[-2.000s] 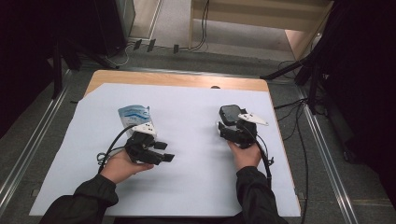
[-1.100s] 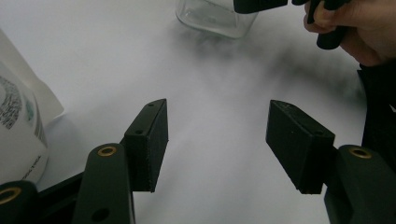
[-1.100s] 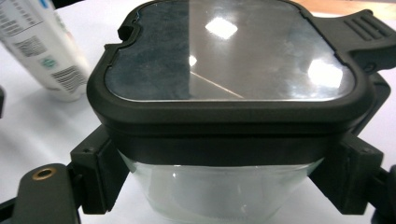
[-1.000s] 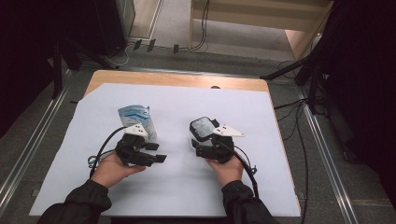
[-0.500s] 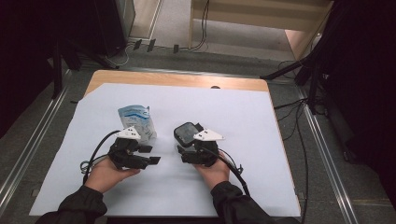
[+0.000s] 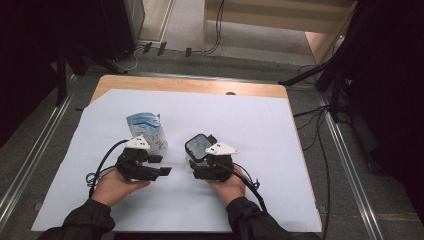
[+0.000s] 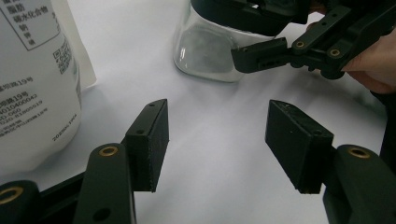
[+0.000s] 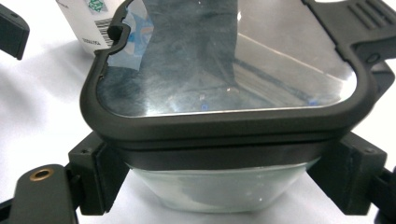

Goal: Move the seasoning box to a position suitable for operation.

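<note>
A square glass jar (image 6: 199,146) with a dark framed lid (image 8: 224,70) rests on the white sheet, and my right gripper (image 6: 201,156) is shut on its glass body just below the lid. In the right gripper view the pads (image 8: 100,175) press on both sides of the jar. A white and blue pouch (image 6: 146,129) stands upright to the jar's left. My left gripper (image 6: 161,165) sits just in front of the pouch, open with nothing between its jaws. In the left gripper view the gripper (image 7: 217,135) points toward the jar (image 7: 205,46), with the pouch (image 7: 32,79) close on the left.
A white sheet (image 6: 260,130) covers most of the wooden table (image 6: 190,85). Cables trail from both grippers toward the near edge. Beyond the table's far edge are floor cables and wooden furniture (image 6: 280,15). Metal rails run along both sides.
My right gripper has carried the jar leftward and nearer to the person, ending close beside the left gripper. The left hand has drawn back a little toward the near edge.
</note>
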`<state>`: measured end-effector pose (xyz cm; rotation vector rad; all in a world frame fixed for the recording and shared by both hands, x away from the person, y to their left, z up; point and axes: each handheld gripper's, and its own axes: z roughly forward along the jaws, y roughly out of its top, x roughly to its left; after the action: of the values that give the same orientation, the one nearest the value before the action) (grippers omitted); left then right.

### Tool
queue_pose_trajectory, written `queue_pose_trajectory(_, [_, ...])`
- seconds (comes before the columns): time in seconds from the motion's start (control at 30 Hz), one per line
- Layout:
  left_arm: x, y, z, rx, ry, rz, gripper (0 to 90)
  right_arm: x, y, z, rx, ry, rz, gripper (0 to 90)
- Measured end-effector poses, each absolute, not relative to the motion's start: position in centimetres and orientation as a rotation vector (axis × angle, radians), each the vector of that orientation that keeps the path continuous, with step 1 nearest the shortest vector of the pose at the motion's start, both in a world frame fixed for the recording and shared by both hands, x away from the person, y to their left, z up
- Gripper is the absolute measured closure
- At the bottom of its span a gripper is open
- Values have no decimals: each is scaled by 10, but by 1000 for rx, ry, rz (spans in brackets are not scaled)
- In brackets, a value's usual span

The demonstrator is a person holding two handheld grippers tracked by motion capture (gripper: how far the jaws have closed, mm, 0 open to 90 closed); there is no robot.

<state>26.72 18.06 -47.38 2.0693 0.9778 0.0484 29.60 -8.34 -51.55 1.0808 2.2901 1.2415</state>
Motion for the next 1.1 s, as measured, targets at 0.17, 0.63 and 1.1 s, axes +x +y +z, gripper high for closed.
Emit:
queue_pose_trajectory(0.17, [269,177,-474,2068,961,52,405,296,-85,-514,1081,2311,1234,148])
queue_pose_trajectory(0.63, [277,167,-474,2064,930,62,402,288,-107,-497,1117,2360,1303,152])
queue_pose_trajectory(1.1, [285,152,-475,2130,920,95,652,299,-168,-476,1092,2347,1352,563])
